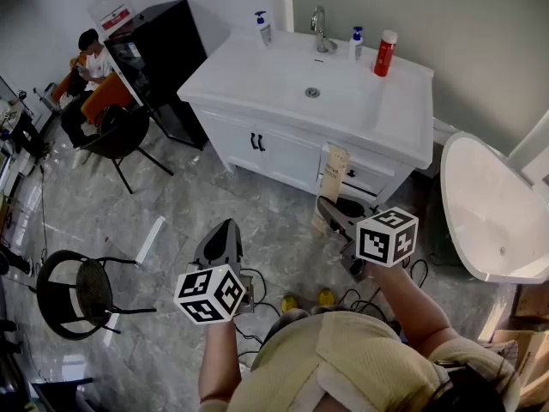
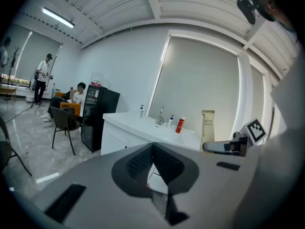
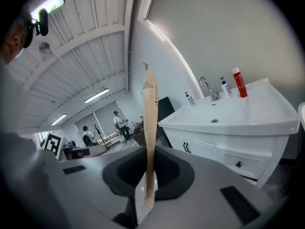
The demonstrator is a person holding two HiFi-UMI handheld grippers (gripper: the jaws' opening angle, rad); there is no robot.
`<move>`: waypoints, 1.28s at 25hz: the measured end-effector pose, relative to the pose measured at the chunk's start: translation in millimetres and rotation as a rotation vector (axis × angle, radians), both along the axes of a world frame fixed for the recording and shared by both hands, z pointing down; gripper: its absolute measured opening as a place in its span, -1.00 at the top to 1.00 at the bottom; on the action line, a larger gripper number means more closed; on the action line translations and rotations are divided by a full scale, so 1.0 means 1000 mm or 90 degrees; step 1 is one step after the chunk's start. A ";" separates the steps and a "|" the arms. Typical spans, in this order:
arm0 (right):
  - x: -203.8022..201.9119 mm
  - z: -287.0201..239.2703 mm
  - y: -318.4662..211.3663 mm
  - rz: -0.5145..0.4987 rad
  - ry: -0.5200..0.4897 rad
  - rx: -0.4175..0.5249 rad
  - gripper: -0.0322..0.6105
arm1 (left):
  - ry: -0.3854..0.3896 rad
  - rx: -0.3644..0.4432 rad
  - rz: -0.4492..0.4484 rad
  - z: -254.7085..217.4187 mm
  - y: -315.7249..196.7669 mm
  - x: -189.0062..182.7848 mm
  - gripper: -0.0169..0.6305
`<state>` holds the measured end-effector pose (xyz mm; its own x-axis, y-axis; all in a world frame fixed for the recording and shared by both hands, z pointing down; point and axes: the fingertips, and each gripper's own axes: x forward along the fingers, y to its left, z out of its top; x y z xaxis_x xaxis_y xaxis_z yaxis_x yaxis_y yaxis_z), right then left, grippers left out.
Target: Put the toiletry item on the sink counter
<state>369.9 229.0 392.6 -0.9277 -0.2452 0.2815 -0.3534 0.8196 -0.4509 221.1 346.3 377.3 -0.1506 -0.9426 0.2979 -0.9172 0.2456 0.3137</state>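
Just in front of the white sink bench [image 1: 257,80], the right hand-held gripper [image 1: 329,206] has its jaws clamped on the bottom end of a flat tan toiletry tube [image 1: 333,172]. The tube sticks up pretty much upright, so it's in the air near the bench's cabinet doors, not on top yet. Right gripper view shows the same thing, the tube edge-on with both jaws pressed against it. Left hand-held gripper [image 1: 225,232] sits further back from the bench than the right one, jaws closed together with nothing in them. On the bench itself: a faucet [image 1: 319,29] at the back edge, a pump bottle [image 1: 262,27] towards the bench's left end, and a small blue-capped bottle [image 1: 356,43] plus a red bottle [image 1: 385,52] towards its right end. Black cabinet [image 1: 167,50] stands just off the bench's left end, white tub [image 1: 493,213] off its right end
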 end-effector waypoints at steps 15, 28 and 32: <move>-0.014 -0.001 0.006 -0.015 0.011 0.031 0.76 | 0.003 0.005 -0.008 -0.008 0.007 -0.020 0.83; -0.053 0.001 0.017 -0.016 0.022 0.037 0.76 | -0.001 0.000 0.008 -0.009 0.021 -0.051 0.83; -0.069 0.002 0.024 -0.019 0.033 0.040 0.76 | 0.011 -0.001 0.008 -0.006 0.027 -0.066 0.83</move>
